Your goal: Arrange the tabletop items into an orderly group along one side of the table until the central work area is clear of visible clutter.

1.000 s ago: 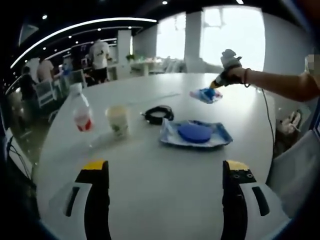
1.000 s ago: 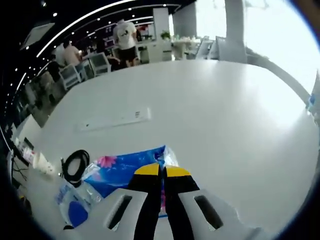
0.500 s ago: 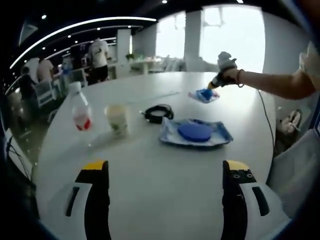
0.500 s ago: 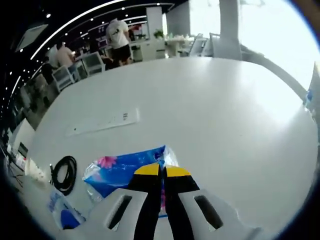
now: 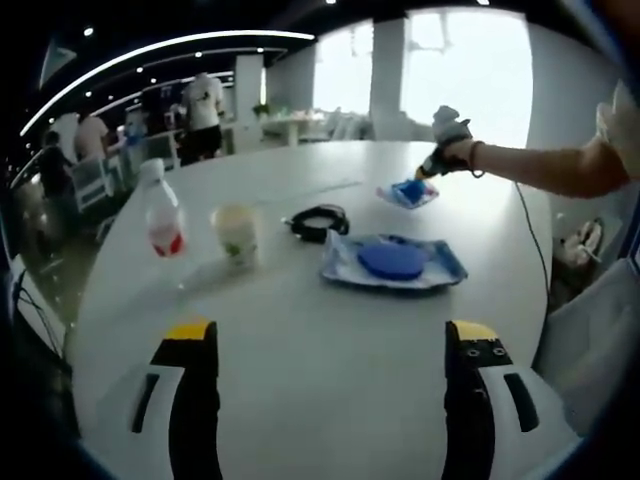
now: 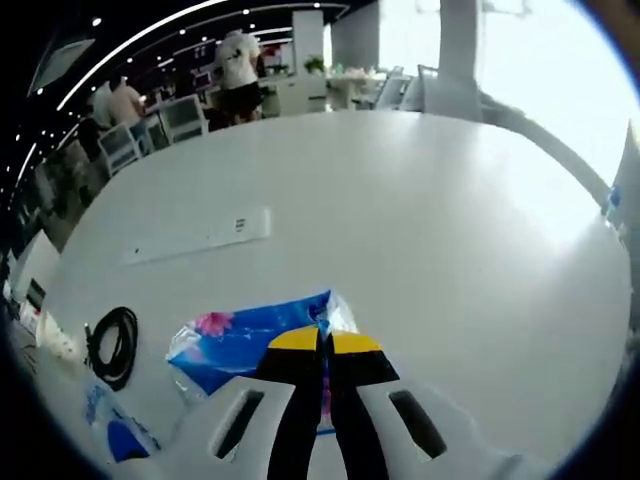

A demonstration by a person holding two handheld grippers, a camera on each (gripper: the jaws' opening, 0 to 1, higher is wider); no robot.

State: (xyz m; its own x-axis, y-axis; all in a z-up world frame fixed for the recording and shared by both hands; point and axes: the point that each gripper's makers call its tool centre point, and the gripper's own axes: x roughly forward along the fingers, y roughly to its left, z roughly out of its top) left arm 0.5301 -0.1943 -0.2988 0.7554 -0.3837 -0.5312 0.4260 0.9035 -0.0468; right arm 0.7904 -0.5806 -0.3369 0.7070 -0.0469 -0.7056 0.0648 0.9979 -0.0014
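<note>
Blue tissue pack [image 6: 255,345] pinched in right gripper [image 6: 323,345], lower centre of frame, held out over bare table [image 6: 420,220], likely heading for the side group. Left gripper [image 5: 330,345] spread wide, idle; bottle [image 5: 163,215], cup [image 5: 236,235], cable [image 5: 318,222], blue plate [image 5: 392,263] mid-frame, uncleared.

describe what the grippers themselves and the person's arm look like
Both the left gripper and the right gripper have black jaws with yellow tips on pale grey bodies with dark slots. In the left gripper view, the person's bare arm wears a dark band at the wrist, and a thin dark cable hangs below it.
</note>
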